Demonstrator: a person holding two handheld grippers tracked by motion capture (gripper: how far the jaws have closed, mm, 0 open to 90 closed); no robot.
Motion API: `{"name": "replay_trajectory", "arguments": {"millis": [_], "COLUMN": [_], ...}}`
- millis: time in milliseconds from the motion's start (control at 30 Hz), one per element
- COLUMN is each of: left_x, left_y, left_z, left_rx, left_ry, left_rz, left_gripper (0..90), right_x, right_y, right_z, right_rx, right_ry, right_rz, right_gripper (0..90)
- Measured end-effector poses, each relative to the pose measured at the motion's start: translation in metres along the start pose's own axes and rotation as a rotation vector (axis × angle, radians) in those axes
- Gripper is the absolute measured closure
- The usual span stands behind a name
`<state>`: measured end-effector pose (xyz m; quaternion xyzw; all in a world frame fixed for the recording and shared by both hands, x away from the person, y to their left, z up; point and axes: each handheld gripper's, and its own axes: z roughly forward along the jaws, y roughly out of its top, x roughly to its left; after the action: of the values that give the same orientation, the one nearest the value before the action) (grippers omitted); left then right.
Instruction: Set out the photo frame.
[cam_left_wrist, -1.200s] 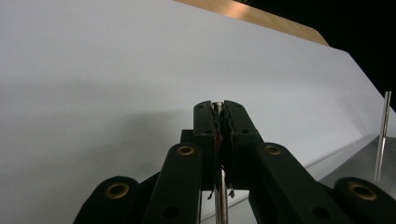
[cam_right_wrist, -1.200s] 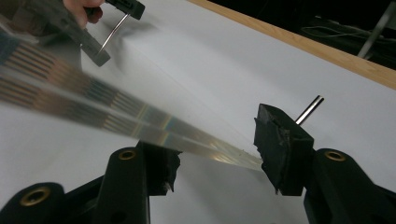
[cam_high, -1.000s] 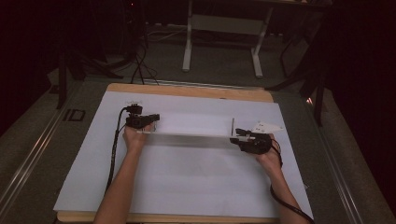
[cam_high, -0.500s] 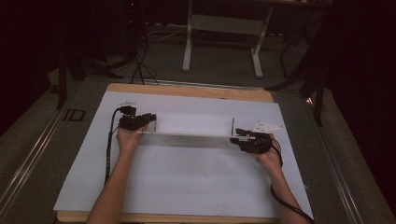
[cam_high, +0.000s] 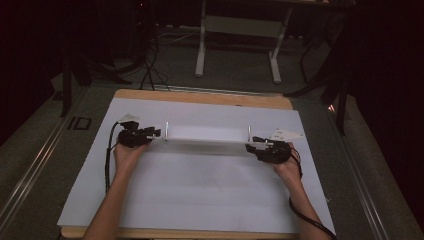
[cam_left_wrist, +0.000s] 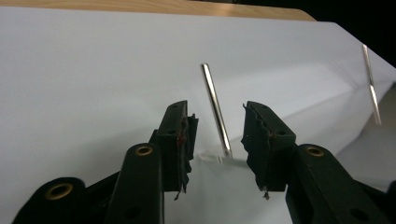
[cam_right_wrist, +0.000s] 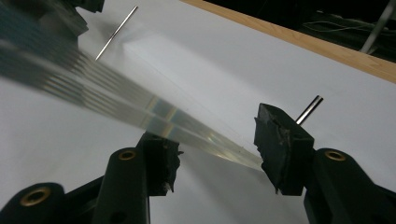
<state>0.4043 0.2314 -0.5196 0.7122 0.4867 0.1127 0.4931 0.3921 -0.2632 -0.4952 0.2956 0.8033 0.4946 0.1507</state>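
While right gripper (cam_high: 256, 145) holds, left gripper (cam_high: 156, 133) has just opened.

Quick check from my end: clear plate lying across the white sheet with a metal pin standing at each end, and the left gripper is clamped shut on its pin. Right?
Not quite. The left gripper isn't clamped: in the left gripper view its jaws have just been opening and stand apart, with the metal pin upright between them, untouched. The clear plate does lie across the white sheet, with a pin at each end.
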Motion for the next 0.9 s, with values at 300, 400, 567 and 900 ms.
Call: {"name": "replay_trajectory", "arguments": {"millis": [300, 400, 567, 900], "left_x": [-0.002, -0.007, -0.015, -0.024], "left_y": [-0.012, -0.013, -0.011, -0.011], "left_z": [-0.013, -0.017, -0.023, -0.024], "left_rx": [-0.032, -0.004, -0.011, 0.002], "left_ry": [-0.024, -0.012, 0.016, -0.024], "left_rz": [0.048, 0.080, 0.142, 0.244], "left_gripper": [59.9, 62.7, 58.3, 45.9], "right_x": [-0.001, -0.001, -0.001, -0.002], "right_y": [0.001, 0.002, 0.002, 0.003], "right_z": [0.001, 0.001, 0.001, 0.002], "right_rx": [-0.006, -0.011, -0.010, -0.014], "right_ry": [-0.008, -0.012, -0.012, -0.015], "right_rz": [0.015, 0.021, 0.020, 0.027], "right_gripper": [49.9, 49.9, 49.8, 49.8]}}
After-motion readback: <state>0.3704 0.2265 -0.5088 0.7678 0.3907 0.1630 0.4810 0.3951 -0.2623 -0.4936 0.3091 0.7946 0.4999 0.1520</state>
